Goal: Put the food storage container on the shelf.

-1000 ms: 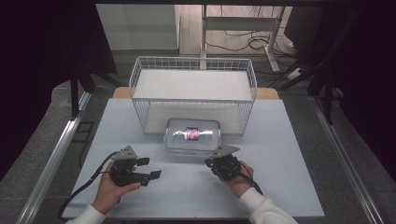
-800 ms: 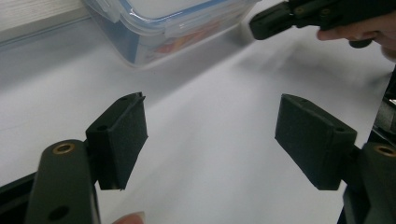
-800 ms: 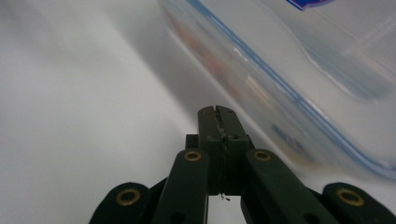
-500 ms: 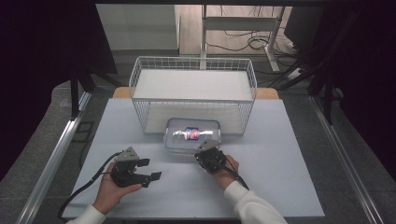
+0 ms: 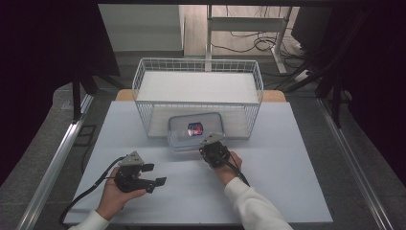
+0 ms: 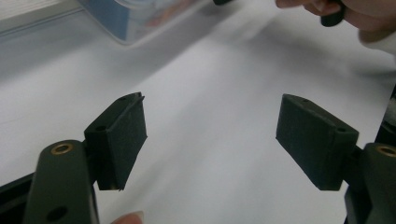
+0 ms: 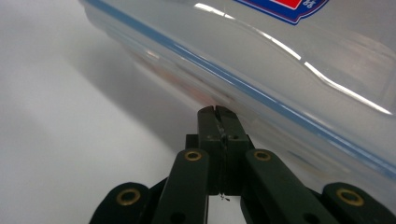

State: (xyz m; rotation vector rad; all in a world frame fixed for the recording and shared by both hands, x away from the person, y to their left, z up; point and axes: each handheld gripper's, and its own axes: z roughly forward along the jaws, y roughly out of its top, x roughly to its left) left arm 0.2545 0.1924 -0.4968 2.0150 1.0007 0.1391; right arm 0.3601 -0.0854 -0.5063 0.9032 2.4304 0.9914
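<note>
The clear rectangular plastic container with a blue-edged lid and a red-and-blue label (image 5: 195, 130) lies flat on the white table (image 5: 287, 158), directly ahead of the right gripper (image 5: 214, 149) and touching the front of the white wire basket (image 5: 198, 72). In the right gripper view the jaws are clenched together with nothing between them, and their joined tips meet the container (image 7: 280, 70) at its near side wall, just under the blue lid seam.

The left gripper (image 6: 210, 135) has its jaws released and spread wide over bare table, the container (image 6: 135, 18) well ahead and to their left.

Handling assessment: the container is judged light, rigid and smooth-walled, so it should slide readily when pushed. The glossy wall offers poor purchase. The projecting lid rim appears the firmest place to grip; whether the lid is latched cannot be determined.
</note>
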